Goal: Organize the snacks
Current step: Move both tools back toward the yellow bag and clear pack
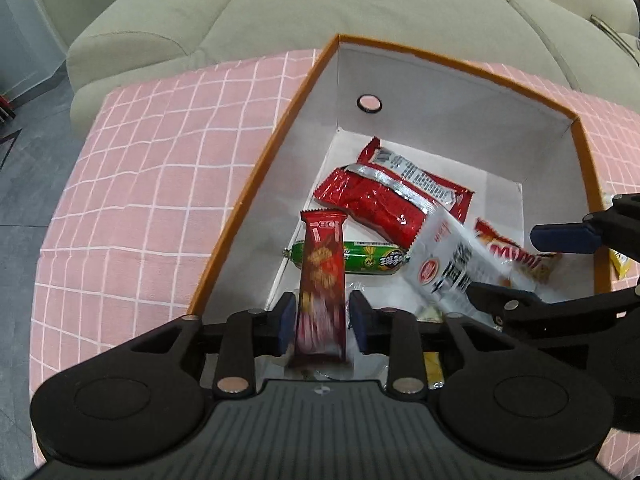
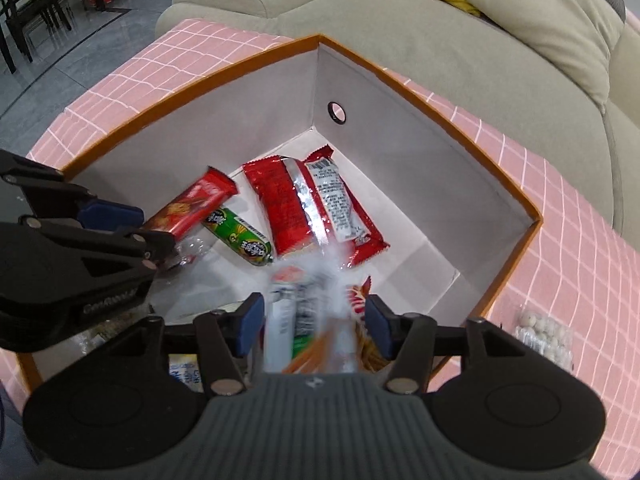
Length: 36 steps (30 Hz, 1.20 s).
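Room: a pink checked cloth (image 1: 140,184) covers the table, with a grey sofa (image 1: 180,20) at the far side.
Left view: the orange box (image 1: 256,184) holds snacks. The left gripper (image 1: 320,316) is spread, and the dark red snack bar (image 1: 322,276) stands loose between its pads, blurred, likely dropping.
Right view: the right gripper (image 2: 314,322) is spread too. The white packet (image 2: 288,312) is blurred between its pads, over the box.
Tip: lift both straight up, clear of the box walls.
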{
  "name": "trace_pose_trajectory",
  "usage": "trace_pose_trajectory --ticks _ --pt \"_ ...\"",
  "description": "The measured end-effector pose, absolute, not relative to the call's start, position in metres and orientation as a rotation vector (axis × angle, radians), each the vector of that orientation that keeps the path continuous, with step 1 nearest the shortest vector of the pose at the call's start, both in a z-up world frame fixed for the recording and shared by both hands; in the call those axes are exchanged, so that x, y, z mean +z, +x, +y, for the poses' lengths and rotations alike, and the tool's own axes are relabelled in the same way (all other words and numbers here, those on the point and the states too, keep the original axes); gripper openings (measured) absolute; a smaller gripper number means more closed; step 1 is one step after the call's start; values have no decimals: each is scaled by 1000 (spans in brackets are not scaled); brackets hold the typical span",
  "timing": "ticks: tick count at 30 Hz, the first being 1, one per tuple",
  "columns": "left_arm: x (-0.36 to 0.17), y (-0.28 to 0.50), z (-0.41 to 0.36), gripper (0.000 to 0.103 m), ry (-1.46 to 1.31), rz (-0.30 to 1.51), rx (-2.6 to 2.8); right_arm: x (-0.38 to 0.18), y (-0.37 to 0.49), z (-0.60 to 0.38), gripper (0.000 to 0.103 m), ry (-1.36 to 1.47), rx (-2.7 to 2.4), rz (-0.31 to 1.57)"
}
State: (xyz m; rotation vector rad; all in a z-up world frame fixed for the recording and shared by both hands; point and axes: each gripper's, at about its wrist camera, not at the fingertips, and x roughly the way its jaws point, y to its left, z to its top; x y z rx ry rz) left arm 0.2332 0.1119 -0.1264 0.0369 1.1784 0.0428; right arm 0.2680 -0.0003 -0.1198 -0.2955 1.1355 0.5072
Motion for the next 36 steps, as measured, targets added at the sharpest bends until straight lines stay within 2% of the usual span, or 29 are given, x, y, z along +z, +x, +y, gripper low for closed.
trace_pose_trajectory --ticks 2,5,16,24,27,36 --pt "-120 231 112 51 30 1164 53 -114 267 -2 67 -279 496 1129" --pt "-110 226 113 55 15 1140 56 -105 266 -5 67 -267 493 1118" --pt "-56 199 114 59 -2 989 128 -46 245 -33 67 -93 490 1038" --pt "-9 162 96 64 -12 813 180 -6 208 -67 68 -1 489 903" --pt "4 147 85 64 -34 768 164 2 190 -83 75 28 492 856" --pt "26 112 48 66 -86 651 120 18 142 -141 79 114 468 737"
